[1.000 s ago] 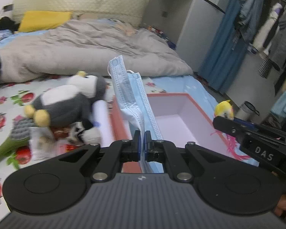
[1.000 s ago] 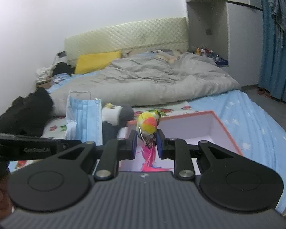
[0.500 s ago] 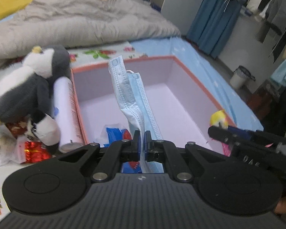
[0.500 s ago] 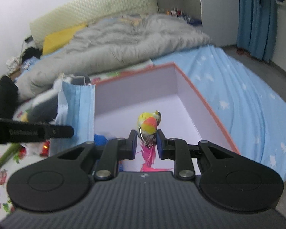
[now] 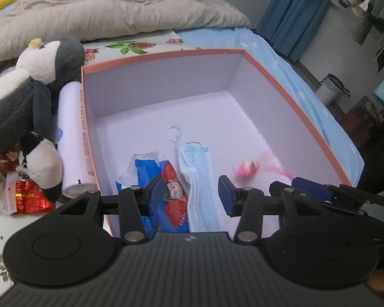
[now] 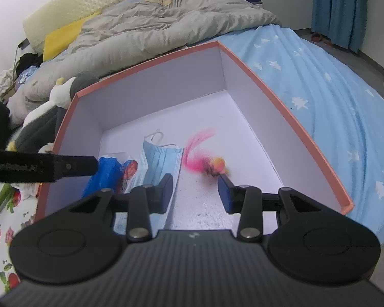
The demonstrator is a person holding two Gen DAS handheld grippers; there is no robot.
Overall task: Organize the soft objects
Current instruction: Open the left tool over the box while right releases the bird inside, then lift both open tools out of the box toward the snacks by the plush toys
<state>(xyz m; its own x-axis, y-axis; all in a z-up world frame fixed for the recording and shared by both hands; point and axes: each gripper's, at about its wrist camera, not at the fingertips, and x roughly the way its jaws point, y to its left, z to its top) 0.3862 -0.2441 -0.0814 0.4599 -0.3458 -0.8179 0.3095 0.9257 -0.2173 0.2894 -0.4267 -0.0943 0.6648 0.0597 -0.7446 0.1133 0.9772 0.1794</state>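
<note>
While both pairs of fingers have just spread and grip nothing, the left gripper hangs over a pleated paper mask lying flat in the smooth cardboard box; the right gripper released a feathered toy bird at one o'clock.

We look down past our right gripper, its jaws just opened with nothing pressed between them. At twelve o'clock lies the orange-rimmed box. On its white floor the feathered bird toy, blurred, sits at one o'clock, just beside our right finger. The blue face mask lies at eleven o'clock.
</note>
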